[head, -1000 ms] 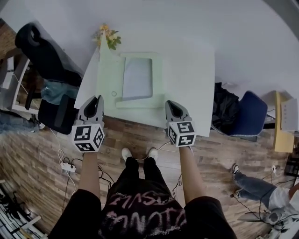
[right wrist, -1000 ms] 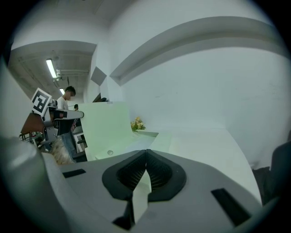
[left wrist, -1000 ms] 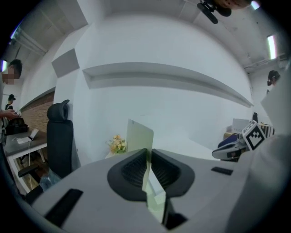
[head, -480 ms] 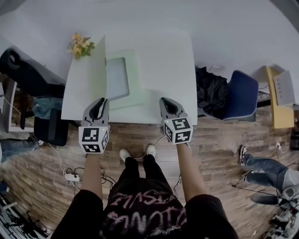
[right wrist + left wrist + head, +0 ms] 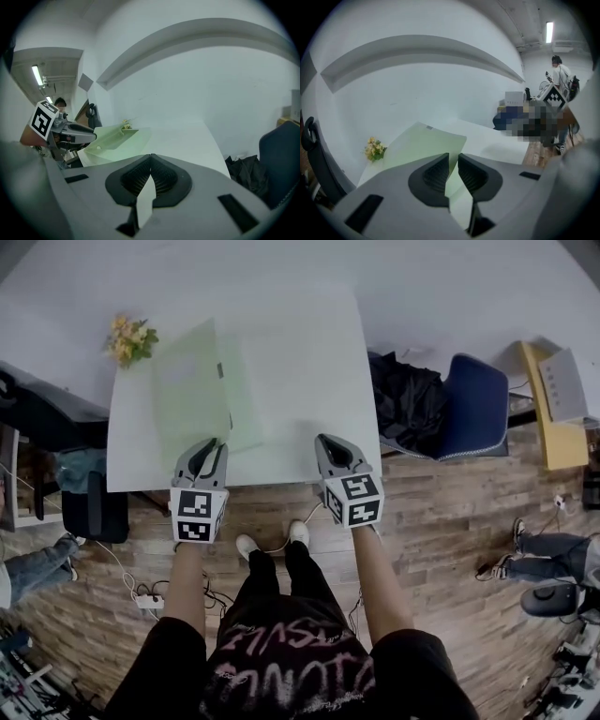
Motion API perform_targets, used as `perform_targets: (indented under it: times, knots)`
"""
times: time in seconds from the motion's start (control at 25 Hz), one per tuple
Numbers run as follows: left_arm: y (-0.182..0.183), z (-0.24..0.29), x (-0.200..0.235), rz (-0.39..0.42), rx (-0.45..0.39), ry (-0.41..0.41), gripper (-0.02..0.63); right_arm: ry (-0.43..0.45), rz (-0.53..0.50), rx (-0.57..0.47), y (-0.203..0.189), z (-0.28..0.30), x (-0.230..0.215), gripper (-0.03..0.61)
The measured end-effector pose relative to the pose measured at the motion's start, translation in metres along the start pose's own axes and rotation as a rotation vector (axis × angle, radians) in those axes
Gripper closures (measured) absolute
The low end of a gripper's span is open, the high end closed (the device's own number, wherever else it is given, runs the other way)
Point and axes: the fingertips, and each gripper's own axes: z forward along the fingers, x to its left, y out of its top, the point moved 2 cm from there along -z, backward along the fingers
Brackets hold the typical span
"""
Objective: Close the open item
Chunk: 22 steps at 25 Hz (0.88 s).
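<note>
Since 1 second ago the upright cover of the pale green plastic document folder (image 5: 192, 395) has swung down over the bluish sheet inside, which no longer shows. The head view has also shifted, so the small bunch of yellow flowers (image 5: 129, 338) now sits at the far left. The folder lies on the left part of the white surface (image 5: 300, 362), just ahead of the left hand-held gripper (image 5: 211, 442). That gripper's jaws are opening with a narrow gap and nothing pinched between them. The right hand-held gripper (image 5: 328, 439) has its jaws together and empty, well apart from the folder. From the right gripper view the cover (image 5: 117, 138) seems not quite flat. The folder looks light, thin, flexible and slippery, so its free front edge is best pressed down rather than pinched.
</note>
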Motion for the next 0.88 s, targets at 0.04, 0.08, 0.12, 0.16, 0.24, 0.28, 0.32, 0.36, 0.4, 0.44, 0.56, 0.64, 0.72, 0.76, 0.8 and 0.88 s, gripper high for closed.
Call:
perform_targets:
  times: [0.04,0.08,0.12,0.16,0.24,0.28,0.32,0.36,0.4,0.44,0.56,0.64,0.72,0.76,0.8,0.88]
  knots:
    - [-0.002,0.004,-0.003,0.009,0.011,-0.009,0.554,-0.001,0.002,0.001,-0.002,0.0,-0.002,0.566]
    - [-0.004,0.008,-0.005,0.016,0.021,-0.02,0.552,-0.003,0.003,0.003,-0.003,0.0,-0.004,0.566]
    - [-0.006,0.012,-0.008,0.02,0.031,-0.032,0.552,-0.005,0.005,0.005,-0.004,0.0,-0.006,0.566]
    - [-0.008,0.017,-0.01,0.023,0.043,-0.044,0.551,-0.008,0.009,0.007,-0.006,0.0,-0.007,0.566]
    - [-0.012,0.025,-0.015,0.036,0.068,-0.068,0.551,-0.012,0.015,0.013,-0.008,0.001,-0.01,0.566]
    - [-0.014,0.029,-0.017,0.044,0.08,-0.079,0.551,-0.012,0.017,0.015,-0.009,0.002,-0.011,0.566]
    - [-0.016,0.033,-0.019,0.052,0.091,-0.09,0.549,-0.013,0.018,0.018,-0.01,0.004,-0.012,0.566]
    - [-0.018,0.036,-0.02,0.057,0.101,-0.1,0.549,-0.014,0.019,0.02,-0.011,0.005,-0.013,0.566]
    - [-0.02,0.038,-0.022,0.059,0.11,-0.11,0.549,-0.016,0.021,0.022,-0.012,0.006,-0.013,0.566]
    - [-0.022,0.04,-0.023,0.057,0.118,-0.121,0.549,-0.018,0.023,0.024,-0.013,0.007,-0.014,0.566]
    - [-0.03,0.045,-0.027,0.066,0.154,-0.157,0.548,-0.02,0.027,0.03,-0.016,0.011,-0.014,0.566]
    - [-0.035,0.047,-0.03,0.086,0.181,-0.182,0.548,-0.019,0.029,0.035,-0.016,0.014,-0.014,0.566]
    - [-0.038,0.05,-0.032,0.084,0.204,-0.206,0.546,-0.019,0.027,0.039,-0.016,0.015,-0.014,0.566]
    - [-0.039,0.05,-0.033,0.084,0.214,-0.214,0.544,-0.02,0.026,0.04,-0.016,0.016,-0.013,0.566]
    - [-0.039,0.051,-0.033,0.092,0.219,-0.22,0.54,-0.021,0.024,0.041,-0.015,0.017,-0.013,0.566]
    - [-0.039,0.053,-0.033,0.109,0.221,-0.229,0.534,-0.023,0.016,0.045,-0.015,0.019,-0.013,0.566]
